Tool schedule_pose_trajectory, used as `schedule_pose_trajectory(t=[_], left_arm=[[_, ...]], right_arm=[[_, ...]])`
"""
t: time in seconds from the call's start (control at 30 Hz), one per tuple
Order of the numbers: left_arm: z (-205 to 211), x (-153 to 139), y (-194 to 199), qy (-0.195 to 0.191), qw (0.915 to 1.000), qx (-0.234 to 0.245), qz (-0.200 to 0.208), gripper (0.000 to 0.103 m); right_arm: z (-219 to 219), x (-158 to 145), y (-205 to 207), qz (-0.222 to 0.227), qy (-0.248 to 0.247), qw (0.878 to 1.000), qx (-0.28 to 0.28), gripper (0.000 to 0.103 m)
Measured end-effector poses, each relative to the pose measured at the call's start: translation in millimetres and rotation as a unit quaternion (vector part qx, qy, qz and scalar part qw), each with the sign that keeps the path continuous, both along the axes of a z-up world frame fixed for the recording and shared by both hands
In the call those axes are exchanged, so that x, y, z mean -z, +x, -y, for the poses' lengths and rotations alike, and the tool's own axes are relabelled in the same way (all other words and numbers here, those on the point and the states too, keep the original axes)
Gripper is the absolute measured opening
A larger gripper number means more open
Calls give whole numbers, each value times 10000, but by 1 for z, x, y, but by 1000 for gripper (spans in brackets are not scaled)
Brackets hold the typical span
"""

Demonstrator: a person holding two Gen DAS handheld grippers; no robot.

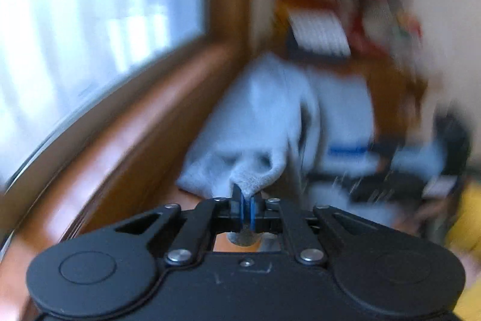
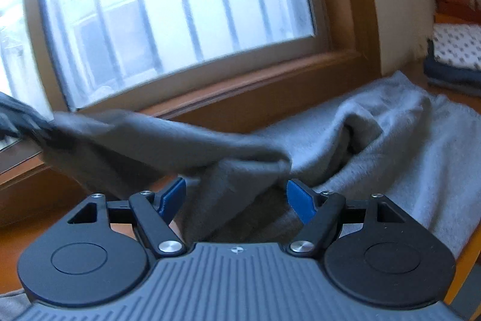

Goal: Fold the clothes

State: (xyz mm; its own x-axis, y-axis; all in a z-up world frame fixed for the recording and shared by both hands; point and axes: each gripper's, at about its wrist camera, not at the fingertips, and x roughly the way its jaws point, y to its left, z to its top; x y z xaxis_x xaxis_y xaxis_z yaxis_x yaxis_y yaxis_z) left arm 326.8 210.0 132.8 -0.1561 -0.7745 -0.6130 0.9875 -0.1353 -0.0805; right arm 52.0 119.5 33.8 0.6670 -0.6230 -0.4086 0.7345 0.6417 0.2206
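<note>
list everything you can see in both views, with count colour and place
grey garment: one, light grey, spread on the wooden surface under the window
folded clothes stack: one, dotted white over dark blue, far right
window: one, wooden frame, behind the garment
wooden surface: one, orange-brown, under the garment
yellow thing: one, lower right, too blurred to name
left gripper: black, blue pads, shut on garment
right gripper: black, blue pads, open, cloth between the fingers

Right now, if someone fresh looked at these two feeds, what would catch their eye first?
The grey garment, sprawled along the wooden sill under the bright window. The left gripper is shut on a bunched corner of it, while the right gripper is open with a fold of cloth lying between its blue pads. A stack of folded clothes sits far right.
</note>
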Motion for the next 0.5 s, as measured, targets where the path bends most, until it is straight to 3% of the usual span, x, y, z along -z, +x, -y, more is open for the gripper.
schedule_pose_trajectory(t=[0.07, 0.13, 0.23, 0.4, 0.47, 0.5], left_arm=[[-46, -21, 19, -222, 9968, -706, -308, 3], [-87, -34, 39, -318, 9870, -1465, -572, 3], [-151, -34, 66, -340, 9575, -2706, -940, 5], [-229, 4, 95, 73, 8962, -4275, -1179, 8], [-239, 24, 99, 276, 8837, -4502, -1251, 9], [-235, 31, 96, 330, 8868, -4435, -1255, 9]], right_arm=[[-8, -6, 3, -36, -145, 9998, -131, 77], [-16, -9, 8, -53, -230, 9993, -292, 78], [-28, -12, 16, -56, -278, 9981, -543, 78], [-48, -8, 39, -157, -204, 9937, -1089, 78], [-58, -5, 49, -213, -137, 9902, -1375, 78], [-63, -4, 54, -248, -119, 9881, -1515, 78]])
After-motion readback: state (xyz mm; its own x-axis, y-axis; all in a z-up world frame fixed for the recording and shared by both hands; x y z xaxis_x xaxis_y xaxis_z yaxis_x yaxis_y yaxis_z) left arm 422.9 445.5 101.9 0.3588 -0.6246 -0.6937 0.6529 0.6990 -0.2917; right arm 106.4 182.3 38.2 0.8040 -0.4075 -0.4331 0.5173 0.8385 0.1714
